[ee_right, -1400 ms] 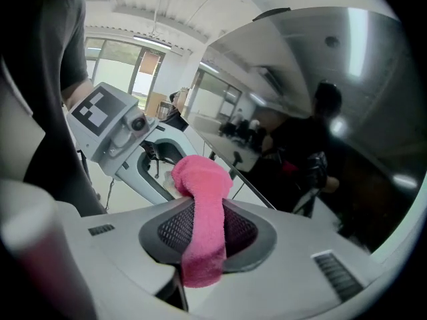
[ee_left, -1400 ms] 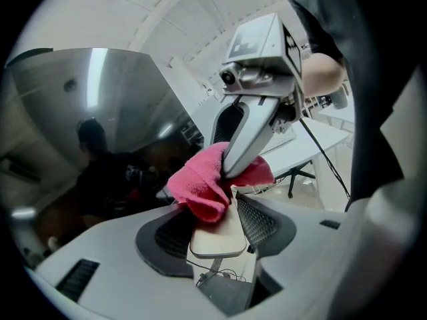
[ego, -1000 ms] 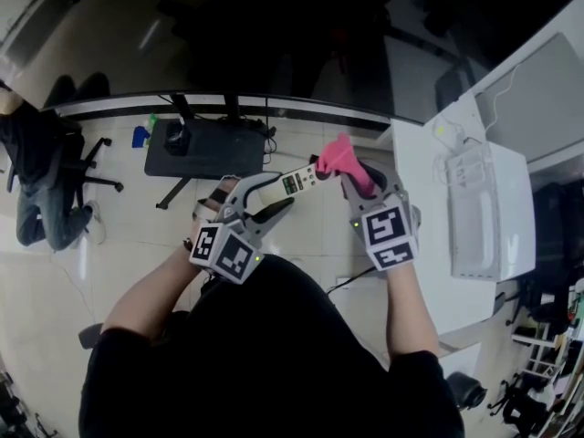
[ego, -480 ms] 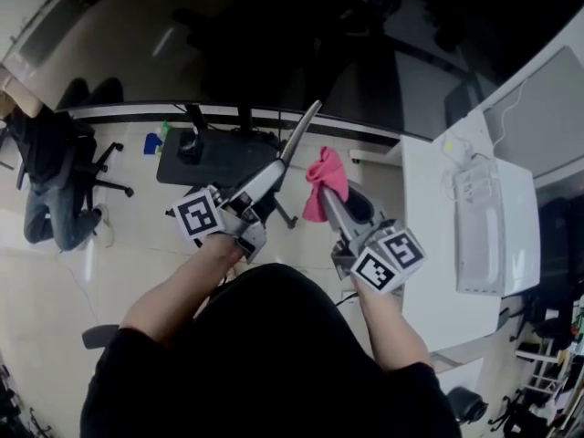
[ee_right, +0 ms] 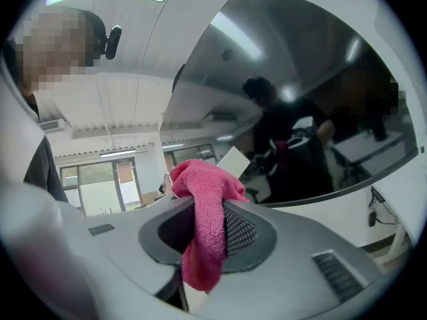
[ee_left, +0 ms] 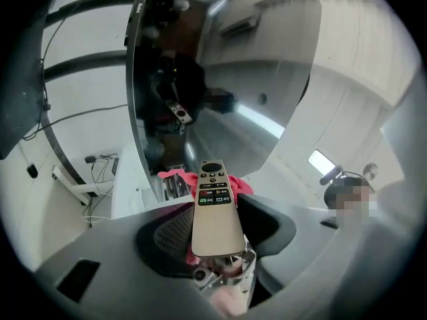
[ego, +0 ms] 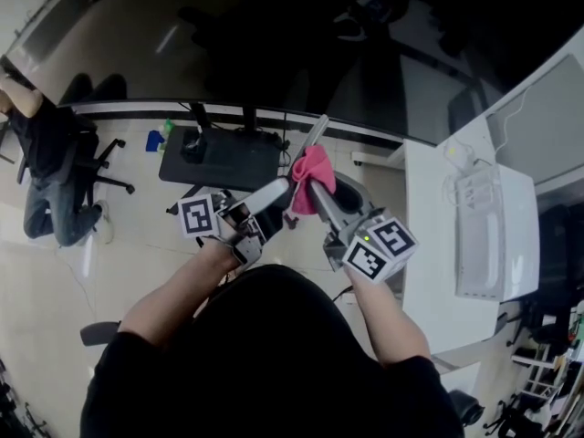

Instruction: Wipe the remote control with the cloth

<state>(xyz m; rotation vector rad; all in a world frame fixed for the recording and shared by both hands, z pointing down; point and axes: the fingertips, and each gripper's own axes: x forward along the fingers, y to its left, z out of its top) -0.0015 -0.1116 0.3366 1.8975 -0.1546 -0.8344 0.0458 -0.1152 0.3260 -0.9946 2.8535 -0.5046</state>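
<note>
"Head view first," says one observer. "Where is the remote control [ego: 308,142]?"

"In the air in front of the person. Its near end is clamped in the left tool [ego: 266,199] and its far end slants up and to the right. The right tool [ego: 317,188] grasps the pink cloth [ego: 310,167] and sets it against the remote's middle. The white worktop [ego: 429,245] lies well apart at the right."

"Why hold it so?"

"Probably so that one hand steadies it while the other rubs. Both forearms [ego: 173,290] bend inward, and the tools meet in a V before the chest."

"And the left gripper view?"

"The jaws stand wide, pressed on the remote's lower body. The button face is turned toward the camera and the cloth peeks out behind its top, so the cloth seems to be on the back."

"Right gripper view?"

"The jaws are clenched on a fold of cloth. It bunches above the pads and hangs below them, ready to be drawn along."
</note>
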